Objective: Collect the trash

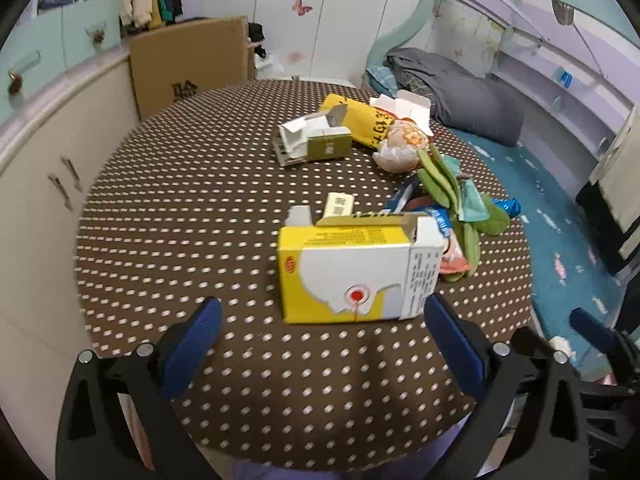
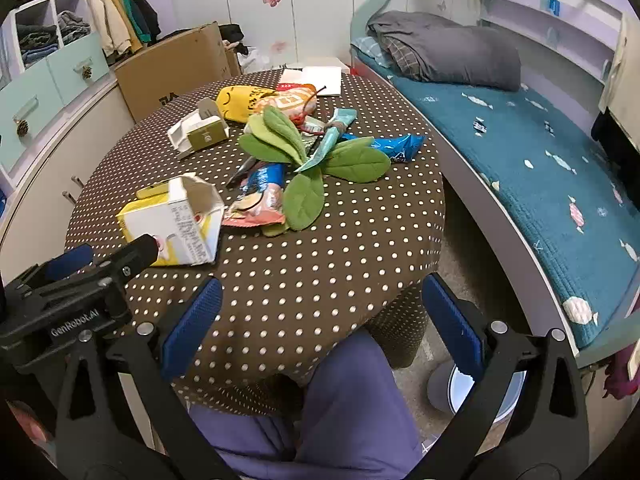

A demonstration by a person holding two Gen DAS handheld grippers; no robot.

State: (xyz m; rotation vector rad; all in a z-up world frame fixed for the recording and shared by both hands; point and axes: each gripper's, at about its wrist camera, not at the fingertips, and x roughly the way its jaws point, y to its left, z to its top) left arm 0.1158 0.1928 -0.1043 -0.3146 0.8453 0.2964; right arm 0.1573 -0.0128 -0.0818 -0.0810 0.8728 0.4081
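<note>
Carton [image 1: 352,276], yellow-white, was noted lying flat near the table [image 1: 180,208] edge, long axis left-right, torn open end rightward, between wide-open, empty left gripper [image 1: 322,332] fingers; right gripper [image 2: 320,312] likewise spread, empty.

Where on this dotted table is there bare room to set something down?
Bare: the table's left half, from its edge to the yellow carton and green box, and the near strip before both tools. Crowded: the right side, with leaves and wrappers.

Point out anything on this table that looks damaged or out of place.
The yellow-and-white carton lies on its side, its end flaps torn open. Green fabric leaves sprawl among the wrappers, odd for trash.
</note>
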